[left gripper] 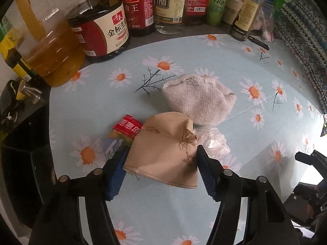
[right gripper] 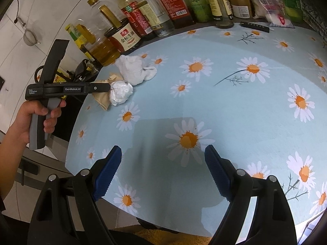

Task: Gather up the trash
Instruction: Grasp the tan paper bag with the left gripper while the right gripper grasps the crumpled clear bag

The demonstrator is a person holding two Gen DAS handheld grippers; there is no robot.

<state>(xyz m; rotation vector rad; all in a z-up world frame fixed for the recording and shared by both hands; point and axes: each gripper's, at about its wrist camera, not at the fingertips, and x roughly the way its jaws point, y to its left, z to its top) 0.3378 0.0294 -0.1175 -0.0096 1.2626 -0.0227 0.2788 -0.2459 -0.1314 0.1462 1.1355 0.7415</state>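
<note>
The left gripper has its blue pads on either side of a crushed tan paper cup, touching its flanks — clamped on it, the cup lying on its side on the daisy-patterned counter. Only the left wrist view shows what sits around it: a red snack wrapper poking out just beyond the cup's left side, a crumpled clear plastic wrapper touching its right, and a white knitted cloth just past them.

The right wrist view gives the outside angle — a hand grips the left gripper's grey handle, and the tool's tip meets the pile near the counter's far left edge, where the plastic reads as a white ball beside the cloth. The red wrapper is hidden from here.

The right gripper hovers over bare cloth near the front edge, its jaws spread wide with nothing between them, well apart from the trash.

Along the back stand an oil jug, soy sauce bottles and vinegar.
</note>
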